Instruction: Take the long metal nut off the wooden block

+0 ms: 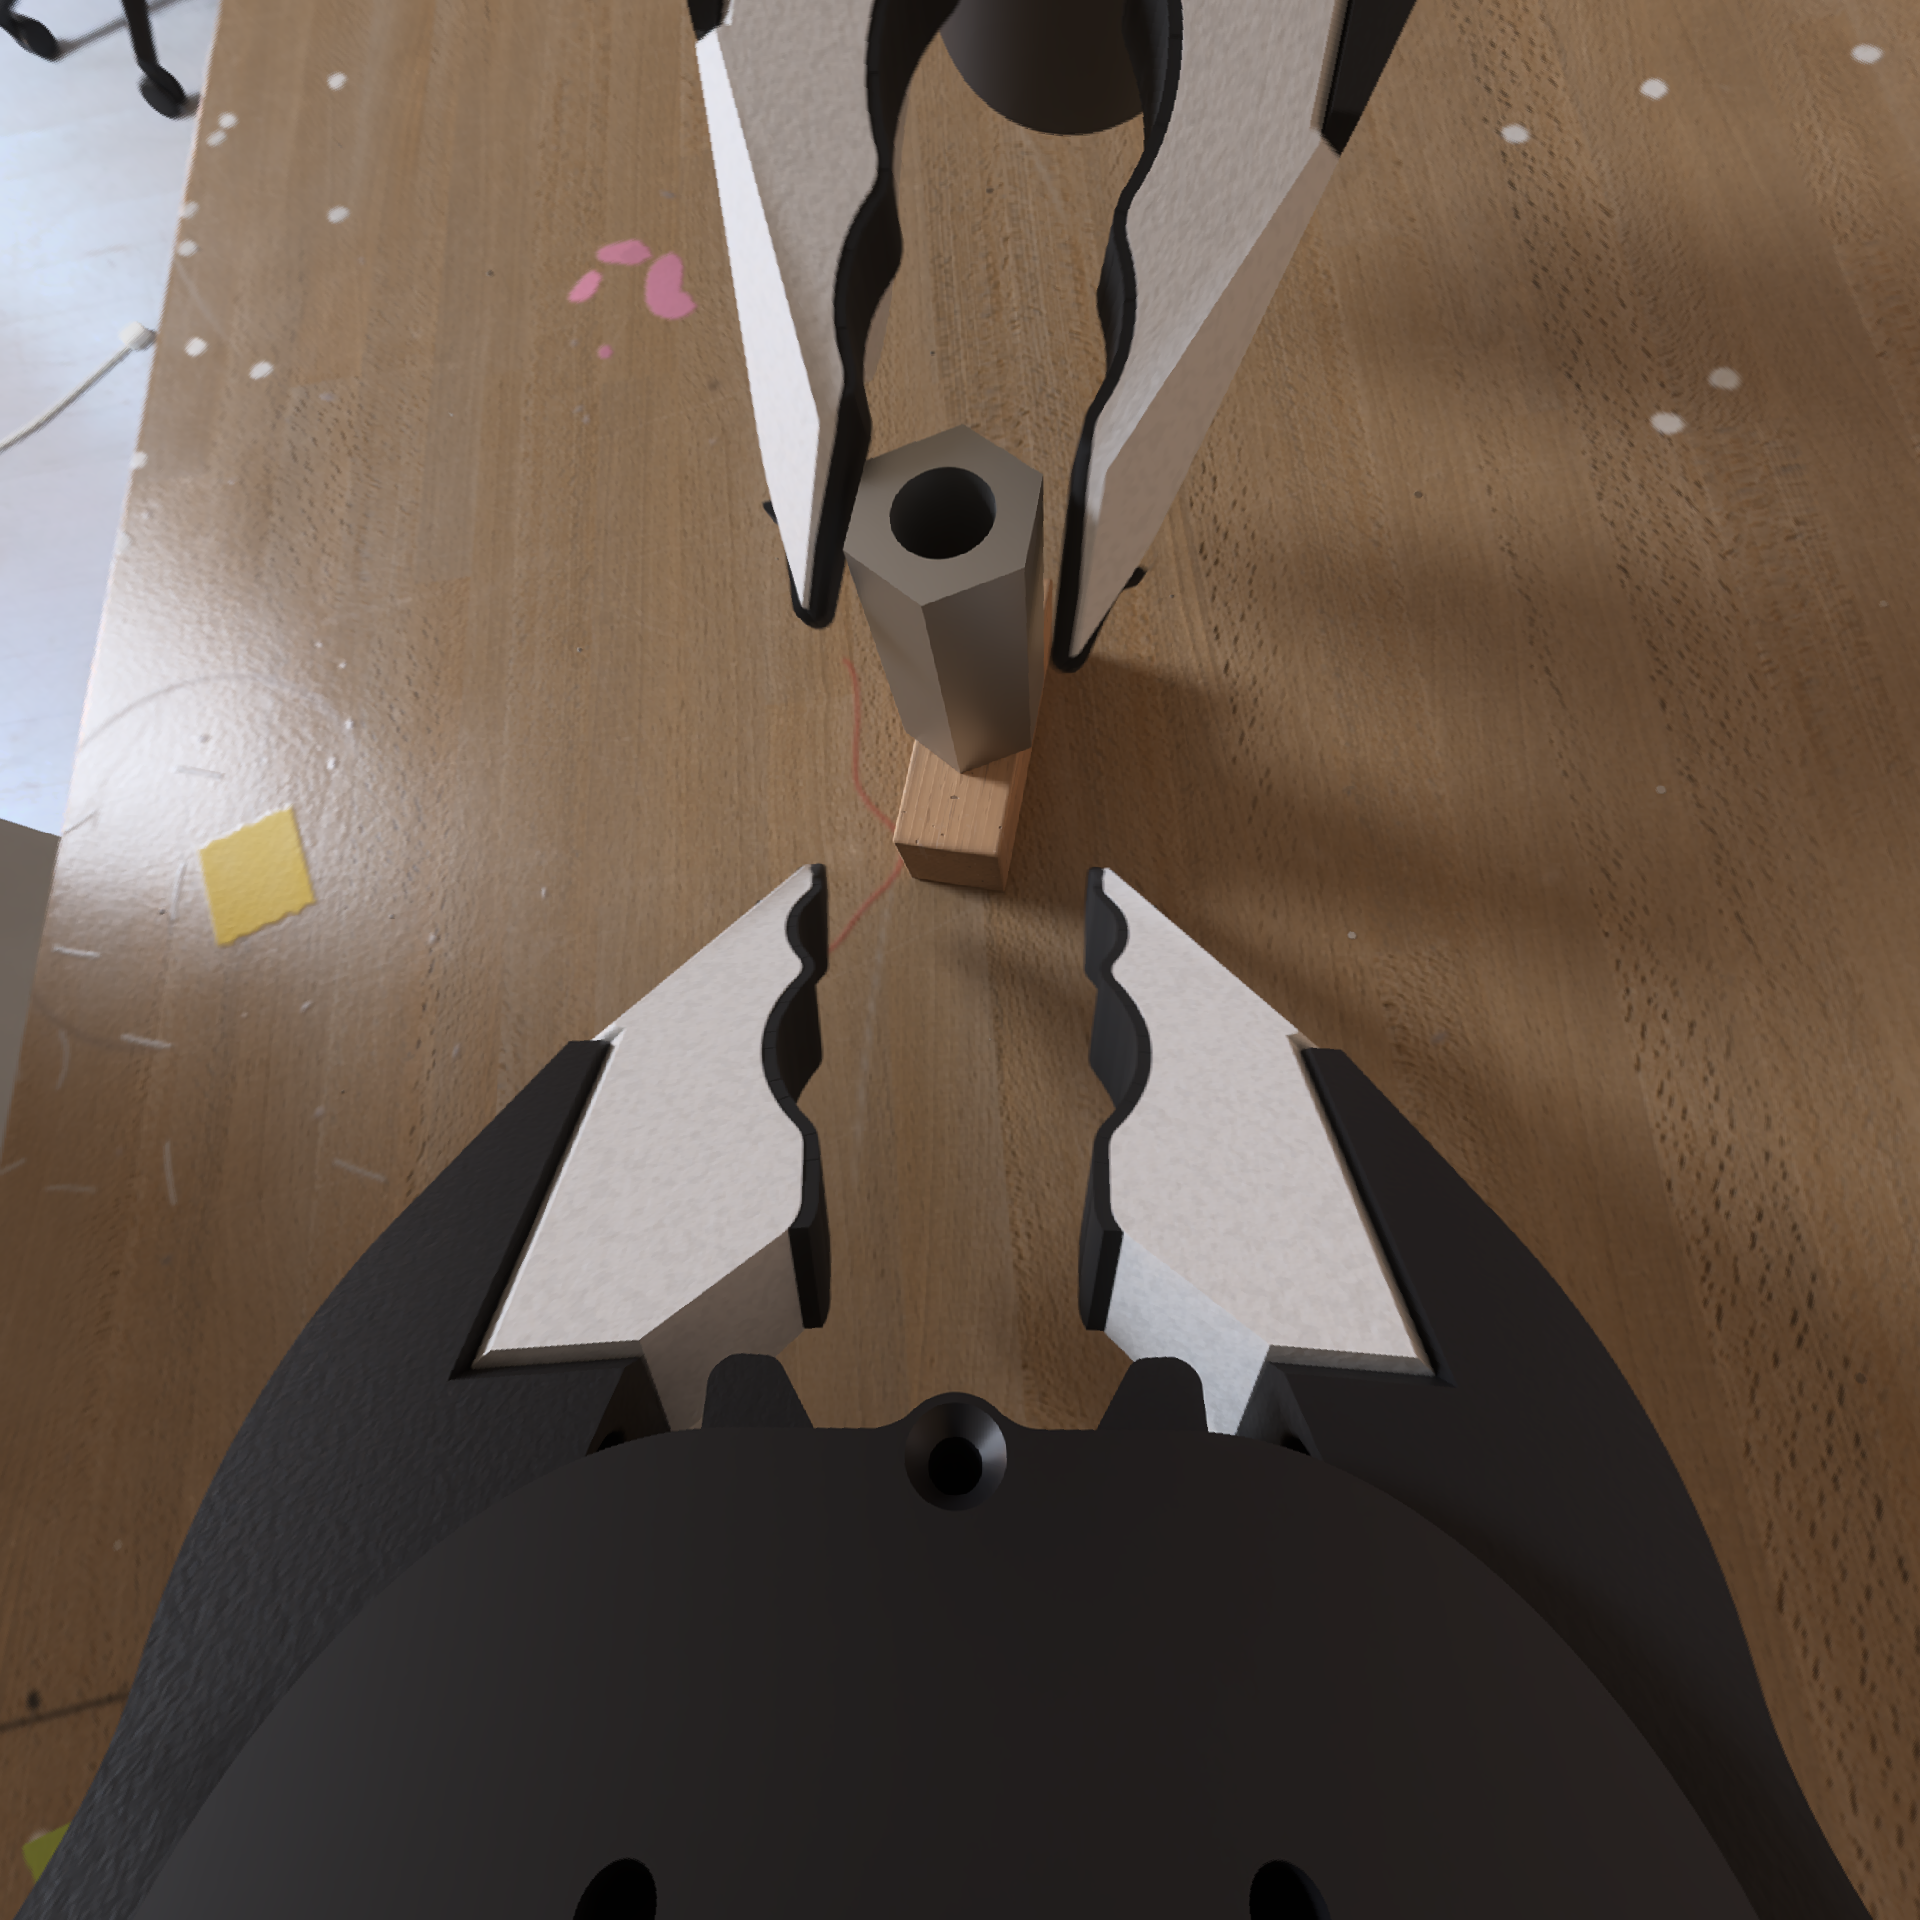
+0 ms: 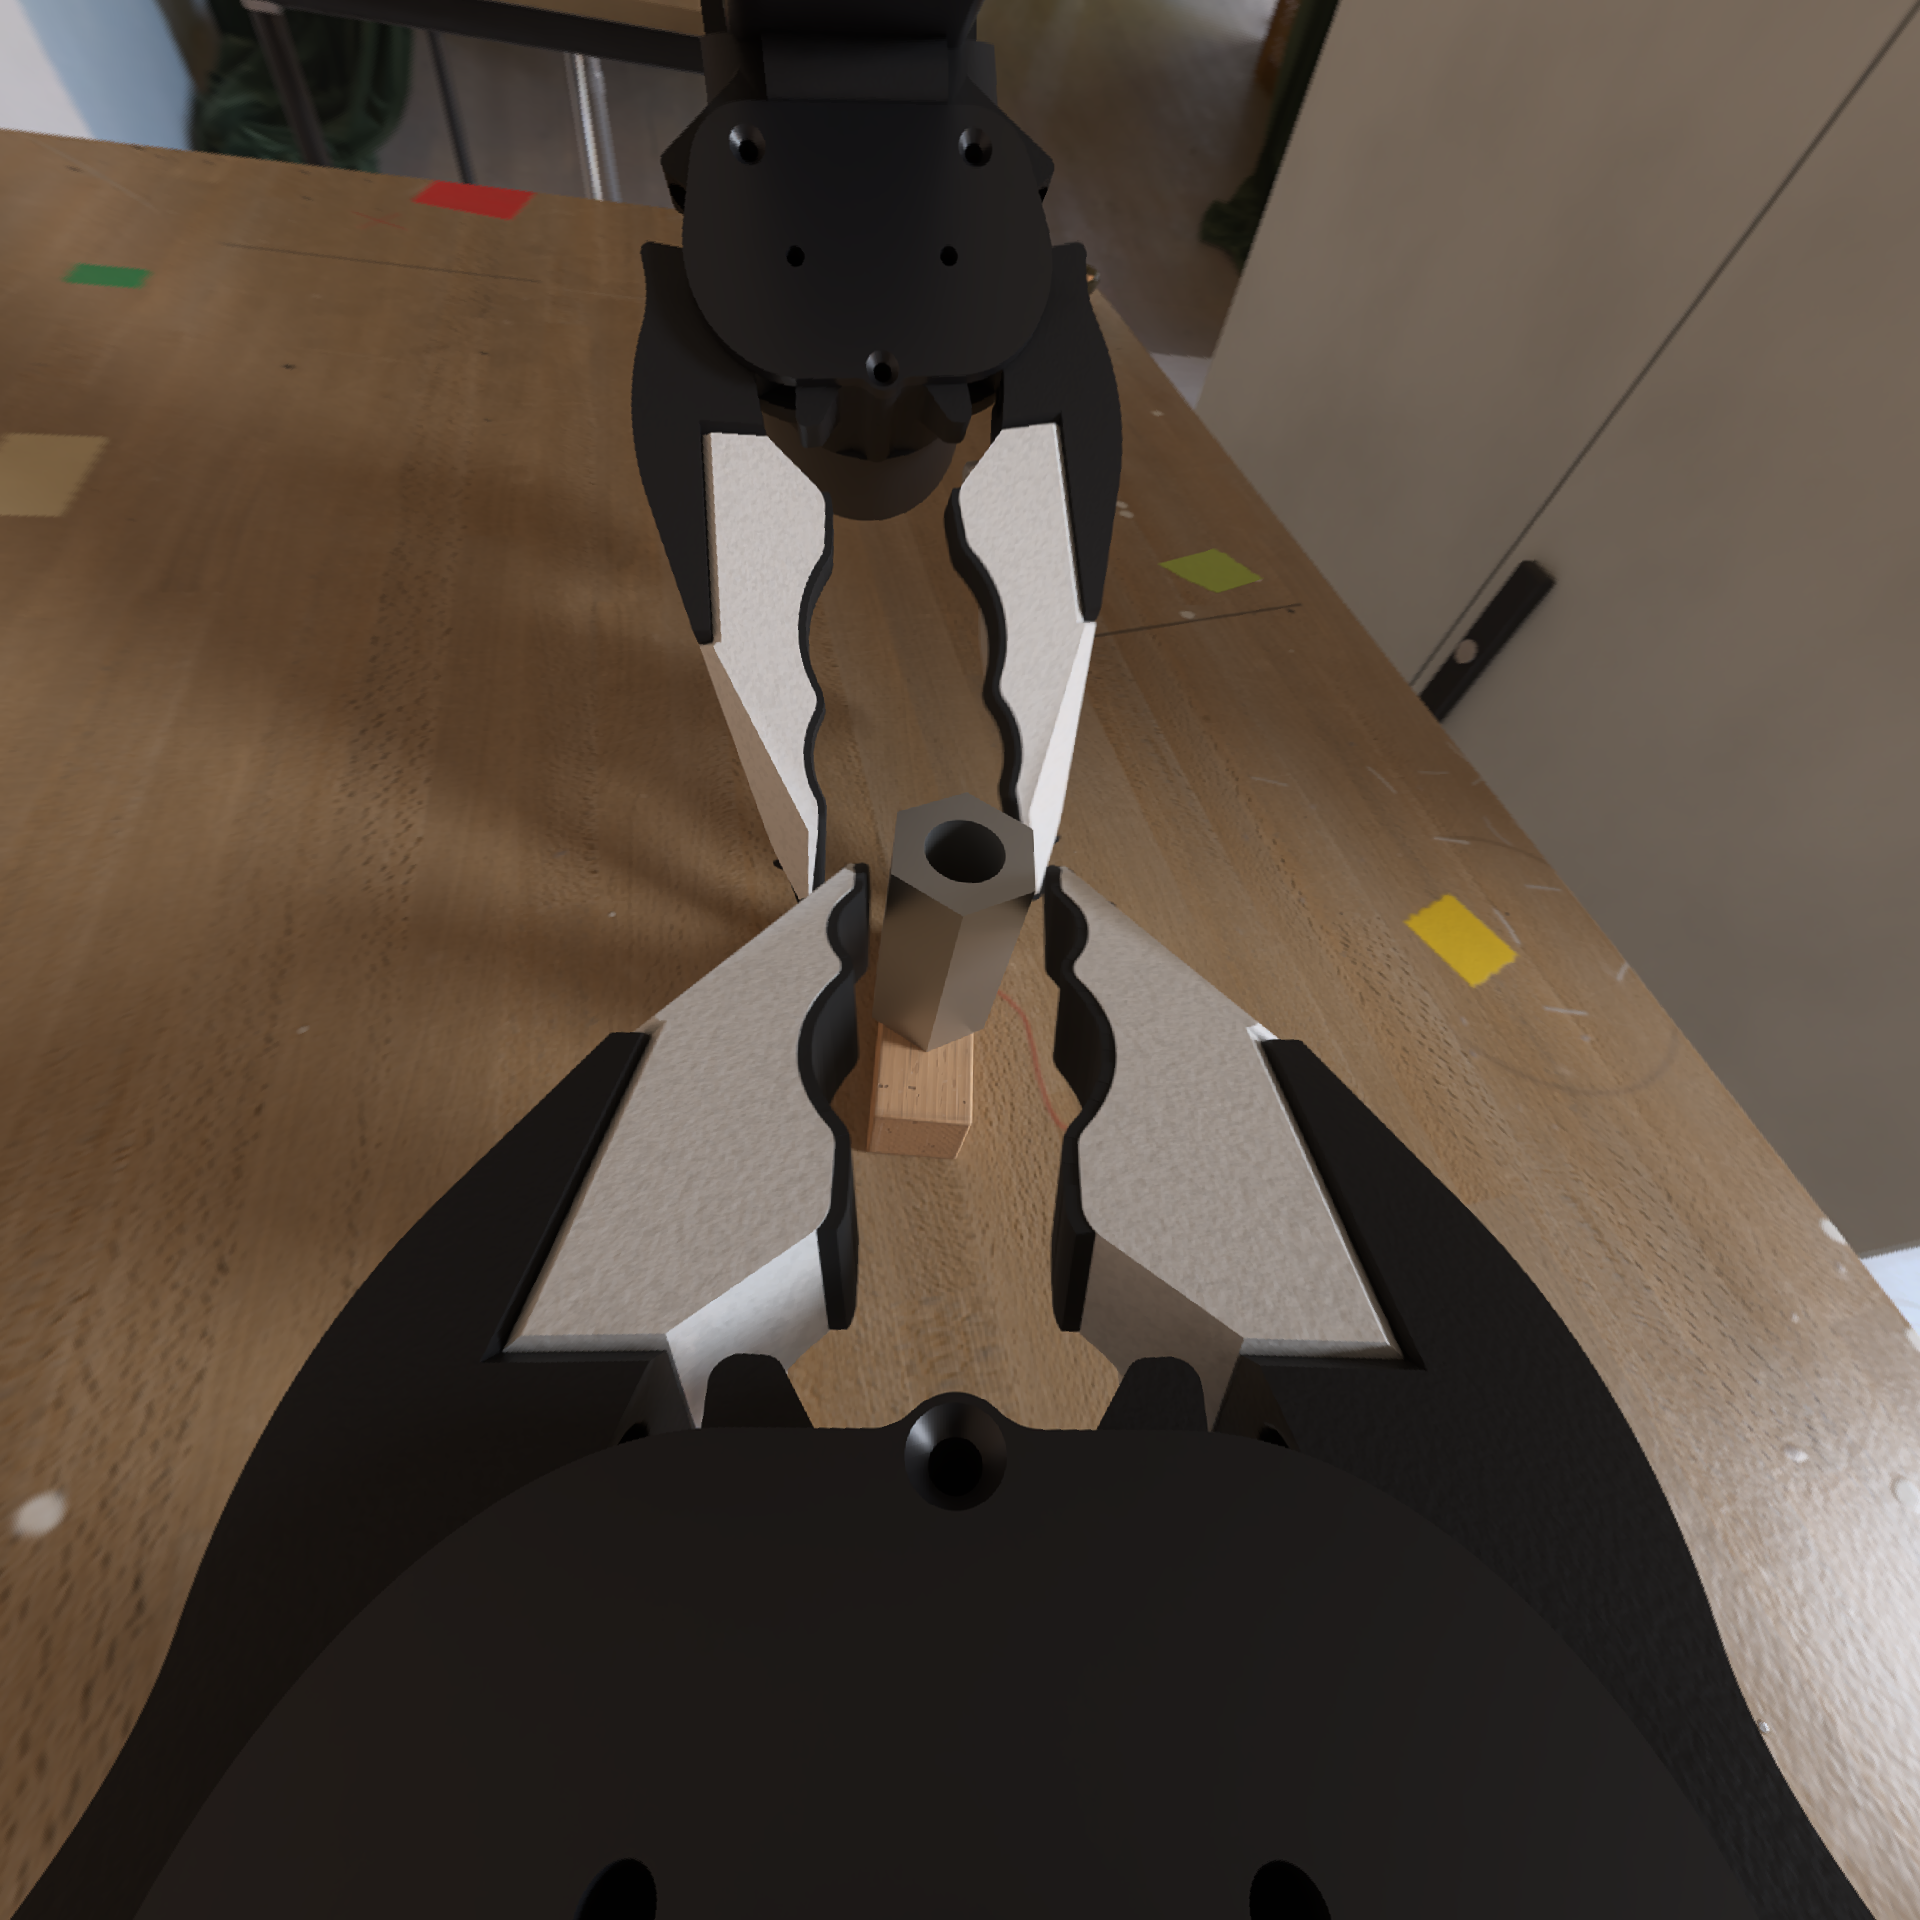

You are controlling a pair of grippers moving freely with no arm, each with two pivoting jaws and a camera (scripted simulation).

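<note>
A long grey hexagonal metal nut (image 1: 951,623) stands upright on a small wooden block (image 1: 956,831) that lies on the wooden table (image 1: 416,623). My right gripper (image 2: 954,878) is open and its fingers straddle the nut (image 2: 951,935), close on both sides, above the block (image 2: 920,1112). In the left wrist view the right gripper (image 1: 943,636) reaches in from the far side, with a small gap at one finger. My left gripper (image 1: 956,883) is open and empty, with its tips just short of the block's near end. It faces me in the right wrist view (image 2: 923,883).
A yellow tape patch (image 1: 255,873) and pink paint marks (image 1: 644,281) lie left of the block, near the table's left edge. In the right wrist view a grey cabinet (image 2: 1662,520) stands past the table's right edge, with yellow tape (image 2: 1460,940) and green tape (image 2: 1210,571) on the table.
</note>
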